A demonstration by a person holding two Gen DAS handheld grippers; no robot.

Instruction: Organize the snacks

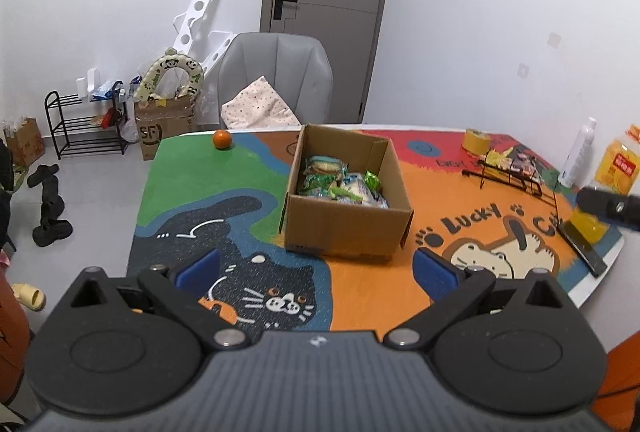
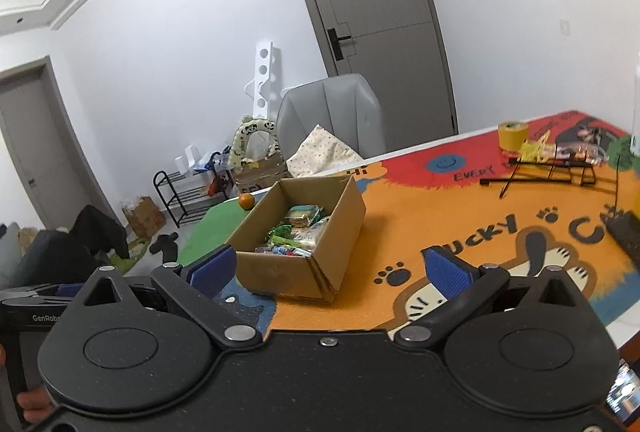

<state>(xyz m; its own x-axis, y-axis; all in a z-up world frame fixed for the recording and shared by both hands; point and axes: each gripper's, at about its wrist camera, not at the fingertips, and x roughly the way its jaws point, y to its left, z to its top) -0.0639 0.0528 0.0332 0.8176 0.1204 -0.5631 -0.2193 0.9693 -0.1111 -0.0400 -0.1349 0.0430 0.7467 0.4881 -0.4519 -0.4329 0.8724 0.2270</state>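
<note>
Nearest in the left wrist view, the left claw [image 1: 316, 270] is hanging over the worktop [image 1: 360, 284] with its blue pads [image 1: 199, 266] standing wide apart and nothing between them. The right claw [image 2: 328, 270] is doing the same in its own view: spread wide, empty, hovering above the cartoon mat.

The box [image 1: 348, 228] is sitting just beyond the left claw at about 12 o'clock, almost dead centre between its pads, with the near wall facing the camera square on. From the right claw the same box [image 2: 298, 264] is lying at about 11 o'clock, turned so that a corner is pointing toward the pads. By that, the left claw is looking the better lined up of the two for a straight reach in.

Inside, the snacks [image 1: 340, 184] are lying heaped in green and pale wrappers, filling the floor of the box from its middle toward the near right corner; single packets are too jumbled to tell their long axes apart.

Farther off, at 1 to 2 o'clock from the left claw, a black wire rack [image 1: 508, 172] is holding a few more packets, well apart from the box. It is likely the place the snacks are going to, though that is only a judgement. An orange [image 1: 222, 139] is resting at 11 o'clock near the far edge.
</note>
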